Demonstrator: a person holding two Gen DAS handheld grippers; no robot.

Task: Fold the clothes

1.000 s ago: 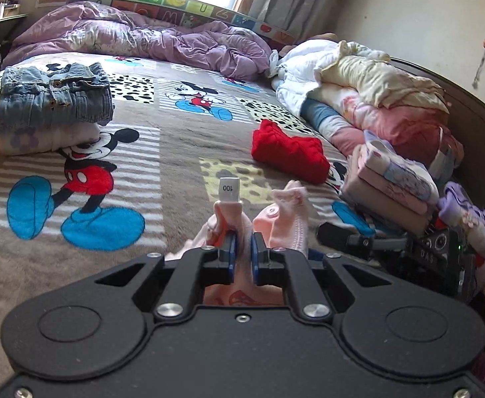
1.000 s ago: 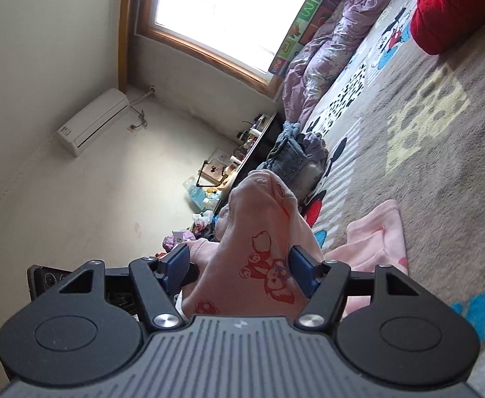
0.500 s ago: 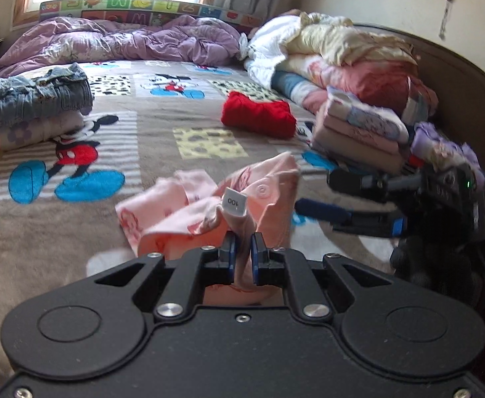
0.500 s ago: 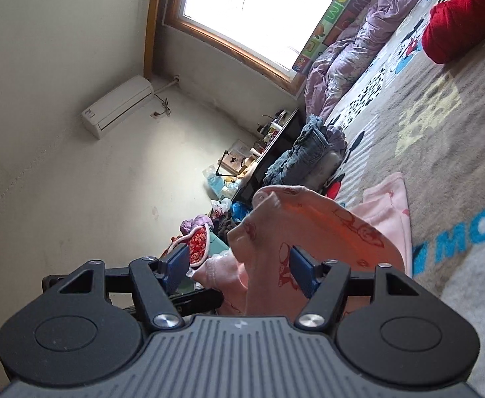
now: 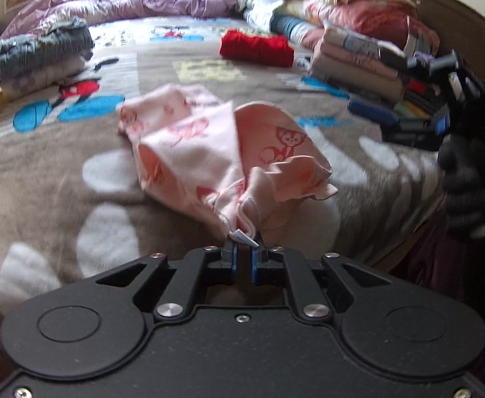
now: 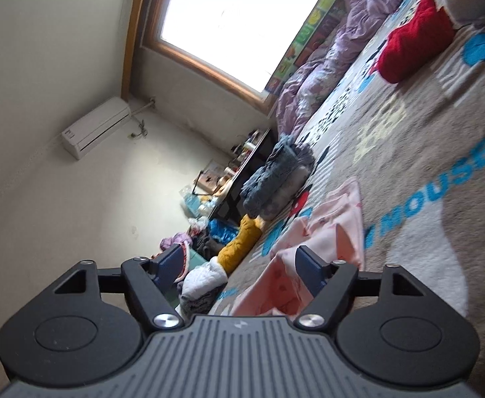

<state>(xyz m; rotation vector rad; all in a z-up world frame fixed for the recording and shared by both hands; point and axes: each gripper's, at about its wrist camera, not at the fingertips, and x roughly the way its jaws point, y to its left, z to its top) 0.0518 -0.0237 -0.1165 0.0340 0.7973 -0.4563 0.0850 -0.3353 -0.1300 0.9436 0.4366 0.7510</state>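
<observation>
black gripper (image 5: 243, 258), blue pads, silver screws

Beyond my jaws, a wood-framed window (image 6: 242, 23) pours daylight over cream plaster walls (image 6: 59, 182). A white wall-mounted air conditioner (image 6: 96, 127) hangs nearby; below, what may be a dark low table (image 6: 242, 179) borders the brown cartoon-print bed blanket (image 5: 59, 156).

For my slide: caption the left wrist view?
Left gripper pinches a pink garment over the bed; right gripper opening, empty.

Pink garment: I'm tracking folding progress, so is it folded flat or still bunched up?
Bunched, not folded: the pink garment lies crumpled on the blanket, one edge pinched in the left gripper.
</observation>
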